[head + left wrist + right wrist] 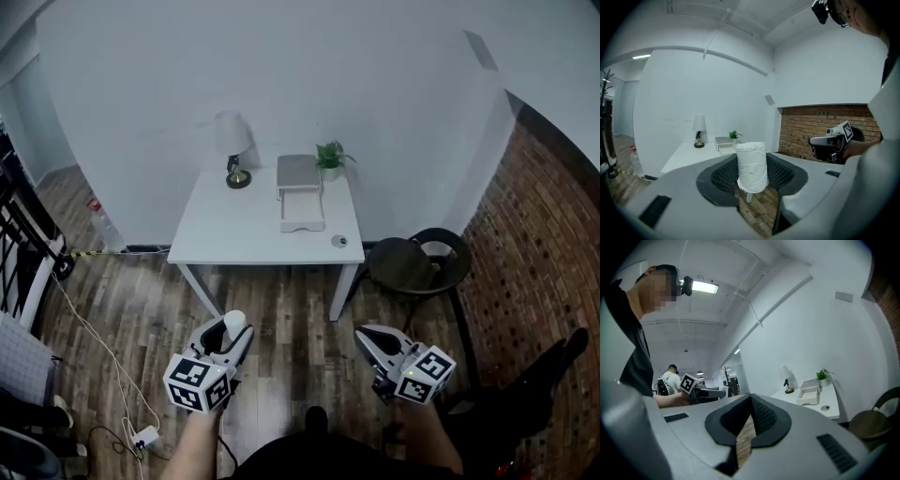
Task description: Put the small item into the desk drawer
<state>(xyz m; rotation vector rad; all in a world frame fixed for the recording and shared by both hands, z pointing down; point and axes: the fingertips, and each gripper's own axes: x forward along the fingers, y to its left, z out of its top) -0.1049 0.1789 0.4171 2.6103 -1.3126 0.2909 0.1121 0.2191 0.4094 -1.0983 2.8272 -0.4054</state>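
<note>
Here the left gripper [232, 337] clamps a white roll [751, 166] (upright). The right gripper [749, 417] is closed, empty; the drawer [302, 212] stands open near the desk's [234, 234] back edge.

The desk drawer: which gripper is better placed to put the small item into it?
Left. The left gripper holds the white roll between its jaws; the right gripper is shut and empty. Both stand away from the drawer.

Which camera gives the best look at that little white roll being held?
The left gripper view: the white roll stands large, clamped in the left gripper. The head view shows only its top poking out; in the right gripper view it is too small to make out.
</note>
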